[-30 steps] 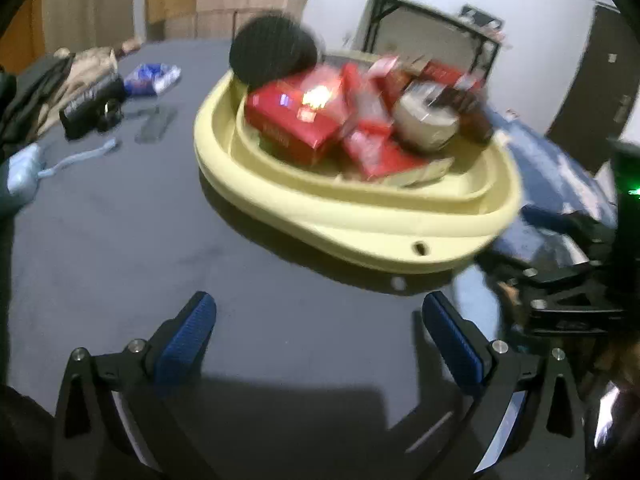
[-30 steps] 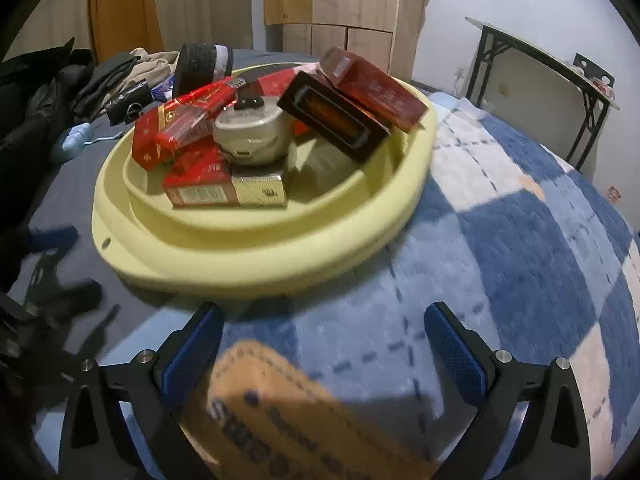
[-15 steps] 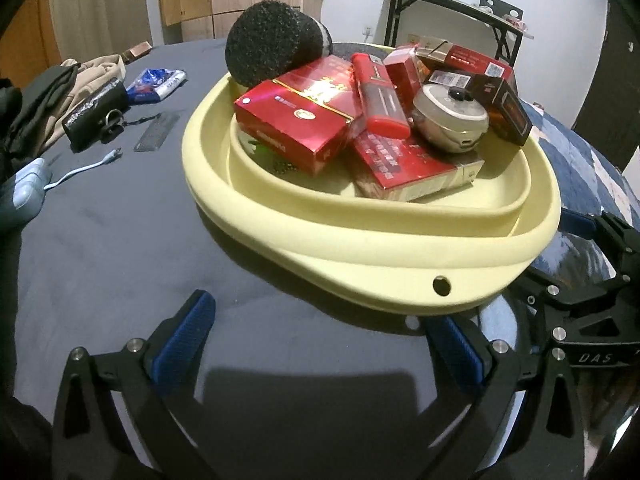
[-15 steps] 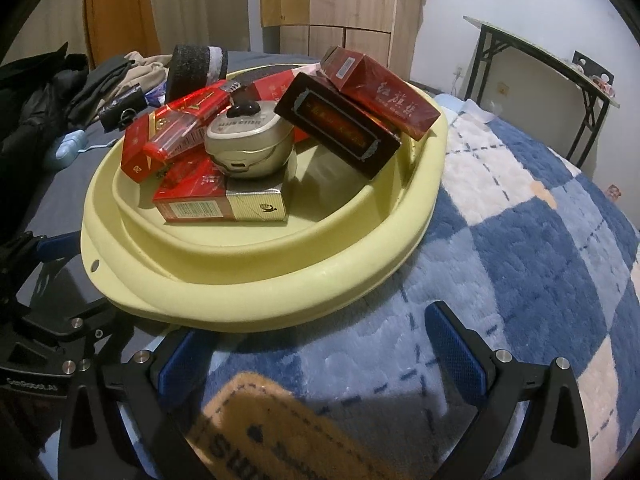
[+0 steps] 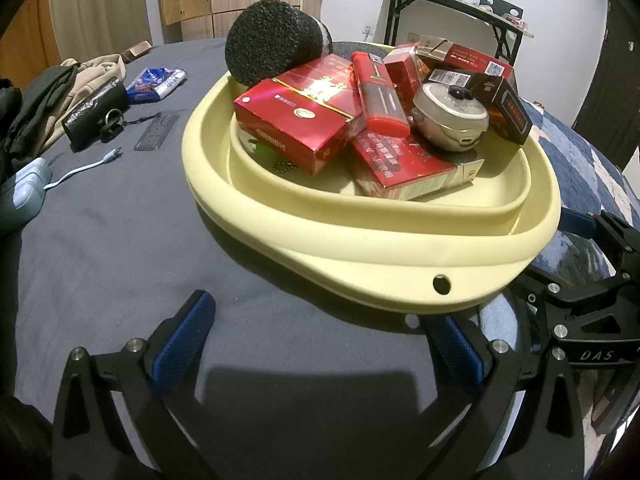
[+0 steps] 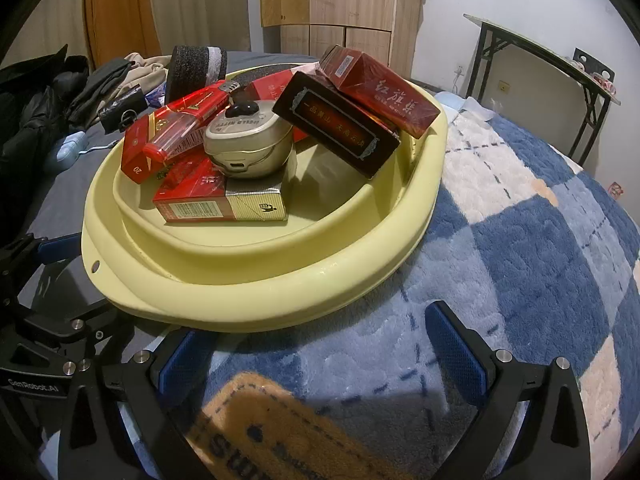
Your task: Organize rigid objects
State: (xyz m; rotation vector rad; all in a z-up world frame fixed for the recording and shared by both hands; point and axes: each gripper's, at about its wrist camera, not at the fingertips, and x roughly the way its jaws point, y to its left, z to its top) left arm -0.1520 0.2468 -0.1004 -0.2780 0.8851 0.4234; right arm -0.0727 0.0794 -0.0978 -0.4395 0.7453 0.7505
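Note:
A pale yellow basin [image 5: 360,248] [image 6: 280,292] sits on the bed, piled with rigid things. In it are a black foam roll [image 5: 272,48] [image 6: 196,68], a large red box [image 5: 296,120], a red lighter [image 5: 378,96] [image 6: 184,128], a silver tin [image 5: 448,116] [image 6: 248,148], a dark box [image 6: 336,128] and a red carton [image 6: 380,92]. My left gripper [image 5: 320,332] is open just short of the basin's near rim, holding nothing. My right gripper [image 6: 316,344] is open too, with its left finger tucked under the rim. Each gripper shows at the edge of the other's view.
On the grey sheet left of the basin lie clothes [image 5: 60,92], a black pouch with a key ring [image 5: 96,112], a blue packet [image 5: 156,84], a comb [image 5: 156,132] and a cabled device [image 5: 28,188]. A blue checked blanket [image 6: 540,260] covers the right. A folding table [image 6: 540,52] stands behind.
Both grippers have moved in closer to the basin, which now fills more of each view. Both have stayed open and the basin's contents have not shifted.

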